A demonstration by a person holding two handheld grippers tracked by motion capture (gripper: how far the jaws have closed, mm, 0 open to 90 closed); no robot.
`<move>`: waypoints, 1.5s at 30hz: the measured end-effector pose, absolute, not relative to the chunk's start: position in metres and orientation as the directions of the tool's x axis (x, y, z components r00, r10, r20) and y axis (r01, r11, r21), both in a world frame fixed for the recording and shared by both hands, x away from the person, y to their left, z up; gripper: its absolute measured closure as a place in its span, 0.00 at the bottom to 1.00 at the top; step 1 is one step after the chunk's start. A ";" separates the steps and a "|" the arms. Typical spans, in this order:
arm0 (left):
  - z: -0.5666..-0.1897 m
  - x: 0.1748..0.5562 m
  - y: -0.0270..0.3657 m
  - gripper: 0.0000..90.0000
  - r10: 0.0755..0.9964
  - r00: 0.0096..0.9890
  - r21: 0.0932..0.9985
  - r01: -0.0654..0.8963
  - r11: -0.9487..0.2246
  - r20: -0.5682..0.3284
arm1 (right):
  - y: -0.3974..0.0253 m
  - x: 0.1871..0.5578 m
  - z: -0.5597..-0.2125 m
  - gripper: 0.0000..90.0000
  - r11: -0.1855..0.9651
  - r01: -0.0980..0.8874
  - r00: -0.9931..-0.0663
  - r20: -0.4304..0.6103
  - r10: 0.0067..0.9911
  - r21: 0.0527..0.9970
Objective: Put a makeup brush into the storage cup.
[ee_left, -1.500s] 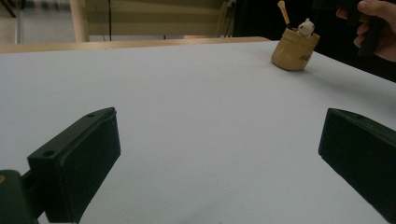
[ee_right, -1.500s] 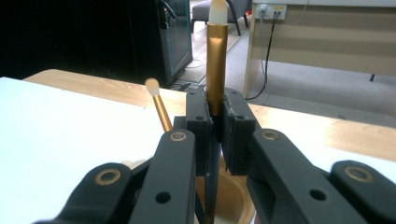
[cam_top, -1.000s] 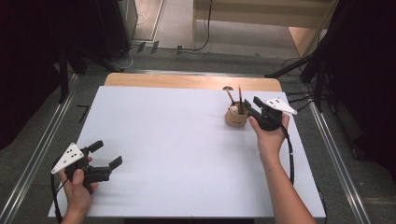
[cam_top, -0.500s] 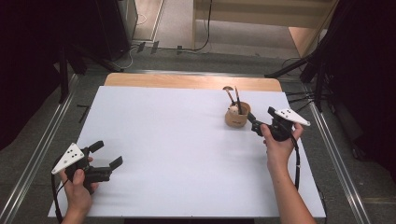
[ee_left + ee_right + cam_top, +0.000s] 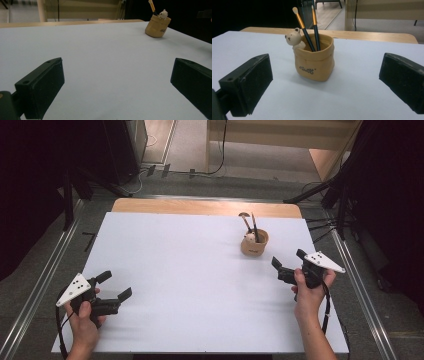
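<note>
A small tan pot [image 5: 254, 243] [image 5: 315, 61] with a bear figure [image 5: 294, 38] on its rim stands upright on the white table [image 5: 190, 270], right of centre toward the back. Two dark brushes [image 5: 308, 27] stick up out of it. My right gripper [image 5: 288, 261] [image 5: 325, 82] is open, held just in front and to the right of the pot, jaws wide and empty, apart from it. At the front left, my left gripper [image 5: 114, 286] [image 5: 117, 85] is open and empty above the table; the pot [image 5: 157, 25] shows far off in its view.
A wooden strip [image 5: 205, 207] runs along the table's far edge. Metal rails [image 5: 45, 275] flank both sides. Dark stands and cables [image 5: 325, 200] crowd the floor at the back right.
My right gripper has drawn back from the pot, toward the front and right, with its jaws open. The pot and brushes stay in place. The left gripper has hardly moved.
</note>
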State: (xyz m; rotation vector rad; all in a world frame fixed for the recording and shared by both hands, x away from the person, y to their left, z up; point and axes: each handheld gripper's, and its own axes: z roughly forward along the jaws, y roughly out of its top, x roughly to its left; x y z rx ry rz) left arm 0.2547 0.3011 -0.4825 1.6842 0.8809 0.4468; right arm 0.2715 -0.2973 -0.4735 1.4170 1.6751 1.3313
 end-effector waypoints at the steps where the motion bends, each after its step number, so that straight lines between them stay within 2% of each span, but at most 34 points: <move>1: -0.482 0.254 0.301 0.00 0.746 0.650 0.943 0.319 -0.093 -0.146 | -0.299 0.269 -0.474 0.00 -0.058 0.383 -0.278 0.175 0.944 0.922; 17: -0.479 0.253 0.303 0.00 0.748 0.648 0.948 0.306 -0.086 -0.141 | -0.314 0.228 -0.487 0.00 -0.036 0.386 -0.275 0.152 0.949 0.922; 23: -0.478 0.253 0.303 0.00 0.748 0.649 0.948 0.305 -0.090 -0.137 | -0.317 0.216 -0.491 0.00 -0.021 0.388 -0.307 0.151 0.940 0.921; 32: -0.478 0.254 0.304 0.00 0.747 0.649 0.950 0.302 -0.079 -0.144 | -0.320 0.200 -0.494 0.00 0.004 0.388 -0.308 0.126 0.943 0.922; 45: -0.479 0.256 0.301 0.00 0.747 0.649 0.947 0.308 -0.086 -0.144 | -0.337 0.184 -0.499 0.00 -0.032 0.388 -0.278 0.150 0.949 0.921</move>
